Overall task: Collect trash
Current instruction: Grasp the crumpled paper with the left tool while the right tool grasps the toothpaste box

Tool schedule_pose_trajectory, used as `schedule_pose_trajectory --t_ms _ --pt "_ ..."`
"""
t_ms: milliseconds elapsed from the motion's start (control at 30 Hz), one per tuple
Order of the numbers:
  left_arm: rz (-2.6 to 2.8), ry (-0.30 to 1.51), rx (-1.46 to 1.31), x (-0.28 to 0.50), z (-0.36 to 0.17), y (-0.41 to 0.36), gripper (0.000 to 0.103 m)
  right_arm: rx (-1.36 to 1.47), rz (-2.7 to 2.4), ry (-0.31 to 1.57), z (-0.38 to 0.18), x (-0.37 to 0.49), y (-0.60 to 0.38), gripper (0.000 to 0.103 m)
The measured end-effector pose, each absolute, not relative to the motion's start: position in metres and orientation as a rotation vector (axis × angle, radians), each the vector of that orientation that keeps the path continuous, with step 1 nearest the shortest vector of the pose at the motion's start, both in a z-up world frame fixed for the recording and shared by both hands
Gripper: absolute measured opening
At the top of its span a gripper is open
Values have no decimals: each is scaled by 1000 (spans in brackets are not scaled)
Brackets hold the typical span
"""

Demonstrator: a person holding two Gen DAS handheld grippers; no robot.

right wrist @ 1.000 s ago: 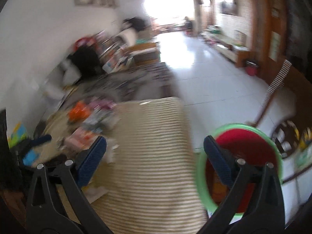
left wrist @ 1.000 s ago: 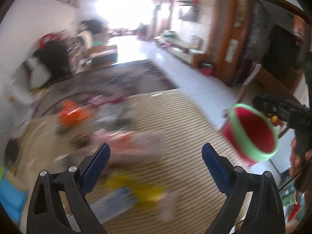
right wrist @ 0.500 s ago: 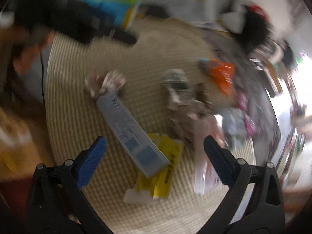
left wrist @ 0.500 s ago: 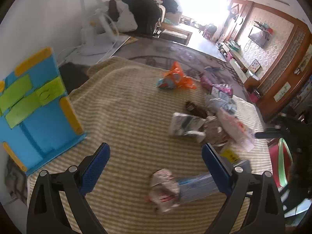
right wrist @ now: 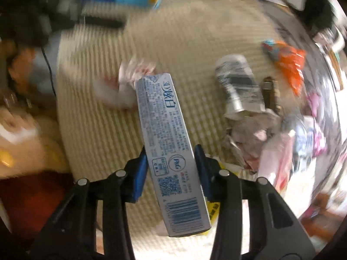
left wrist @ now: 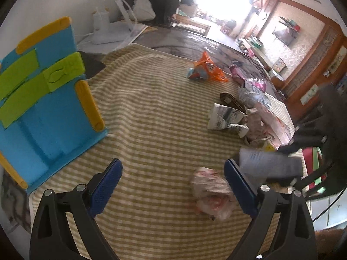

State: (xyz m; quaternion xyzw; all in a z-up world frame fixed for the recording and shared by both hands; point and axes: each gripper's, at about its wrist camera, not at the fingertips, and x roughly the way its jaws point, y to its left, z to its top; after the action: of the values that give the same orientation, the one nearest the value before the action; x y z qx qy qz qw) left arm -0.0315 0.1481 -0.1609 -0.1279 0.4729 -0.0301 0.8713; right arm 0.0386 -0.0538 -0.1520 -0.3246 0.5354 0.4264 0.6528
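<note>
Toothpaste box (right wrist: 167, 134): pinched at its lower half, above the striped mat (right wrist: 104, 117)
Right gripper (right wrist: 171, 162): pressed onto the box sides
Crumpled wrapper (left wrist: 211, 189): on the mat, near the left gripper (left wrist: 173, 179)
Left gripper: spread wide, holding nothing

Left gripper (left wrist: 172, 171): jaws spread wide, nothing between them. Right gripper (right wrist: 171, 162): jaws closed against both long sides of a box, pads in contact.
</note>
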Motion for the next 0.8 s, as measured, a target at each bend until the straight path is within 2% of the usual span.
schedule_pose_trajectory --t_ms 133,400,433,467,533,567,800 --pt "-157 1001 -241 -31 -167 128 90 -351 796 1137 -112 57 -103 41" --pt "-226 1132 -127 -26 -207 86 88 27 604 1058 -103 32 -143 41" --pt "-216 1142 -140 -23 -209 85 80 58 590 1053 -104 28 -144 41" --pt "-198 1151 -147 -20 -210 85 61 74 577 1046 -102 26 -146 41" --pt "-160 1149 -180 -14 -207 85 45 113 544 1015 -96 16 -157 41" --pt "-153 1133 -193 -12 -202 83 41 140 529 997 -93 15 -163 41" --pt "-103 915 -69 2 -131 50 40 244 424 889 -69 14 -195 41"
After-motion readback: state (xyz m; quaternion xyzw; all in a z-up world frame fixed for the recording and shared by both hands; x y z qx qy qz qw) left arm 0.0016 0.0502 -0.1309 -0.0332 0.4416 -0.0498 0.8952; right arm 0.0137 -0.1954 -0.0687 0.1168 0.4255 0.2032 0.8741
